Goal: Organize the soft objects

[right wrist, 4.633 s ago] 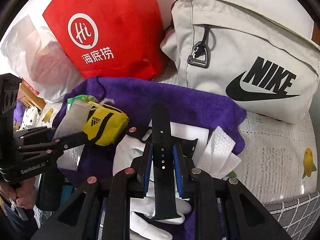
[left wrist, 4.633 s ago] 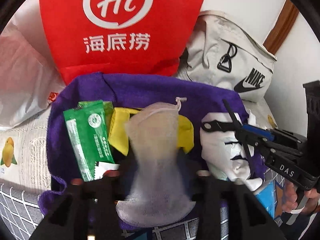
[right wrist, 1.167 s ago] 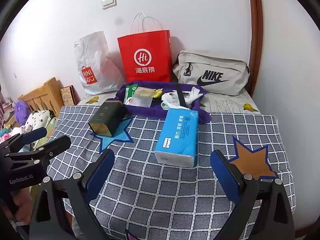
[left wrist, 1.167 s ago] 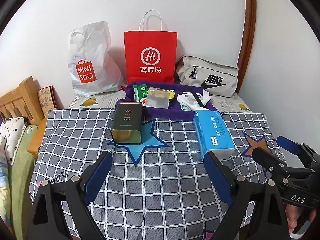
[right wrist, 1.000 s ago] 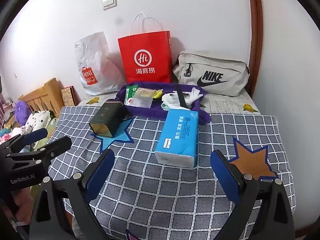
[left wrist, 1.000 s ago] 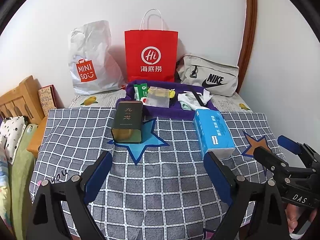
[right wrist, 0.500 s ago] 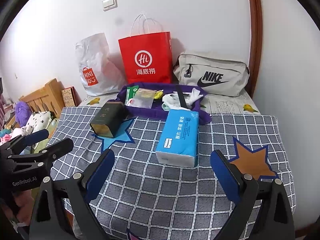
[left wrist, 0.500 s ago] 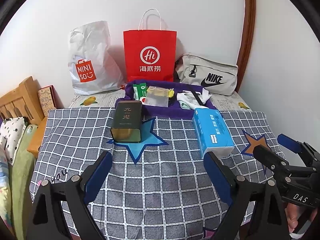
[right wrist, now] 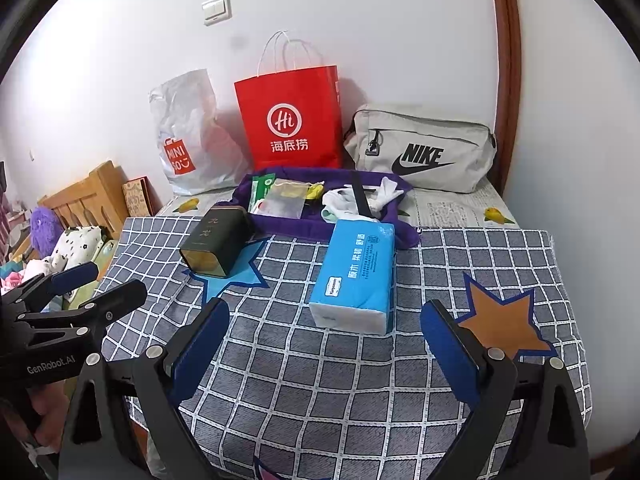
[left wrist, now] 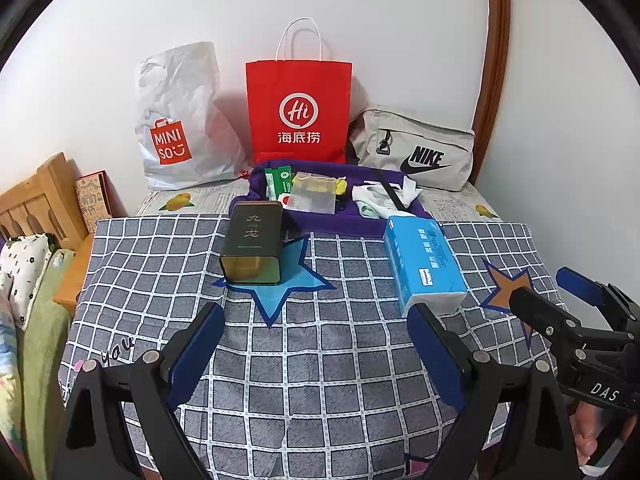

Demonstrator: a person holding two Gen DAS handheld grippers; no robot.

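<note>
A purple cloth [left wrist: 320, 224] [right wrist: 288, 224] lies at the far side of the checked tablecloth. On it rest a green packet [left wrist: 278, 182], a sheer mesh pouch [left wrist: 314, 198] [right wrist: 286, 200] over a yellow pouch [left wrist: 341, 187], white socks [left wrist: 376, 202] [right wrist: 340, 202] and a black strap [left wrist: 394, 196]. My left gripper [left wrist: 316, 334] and my right gripper [right wrist: 324, 330] are both open and empty, held back over the near part of the table. Each one also shows in the other's view, the right gripper [left wrist: 560, 292] at the right edge and the left gripper [right wrist: 104, 280] at the left edge.
A dark tea tin [left wrist: 252, 242] and a blue tissue pack [left wrist: 424, 258] lie on the checked cloth [left wrist: 320, 360]. A Miniso bag [left wrist: 180, 120], a red paper bag [left wrist: 298, 114] and a grey Nike bag [left wrist: 416, 152] stand against the wall. A wooden bed frame [left wrist: 36, 200] is at the left.
Since 4.6 s ago both grippers let go of the mesh pouch and the black strap, opened and pulled far back. Over the last second they barely move.
</note>
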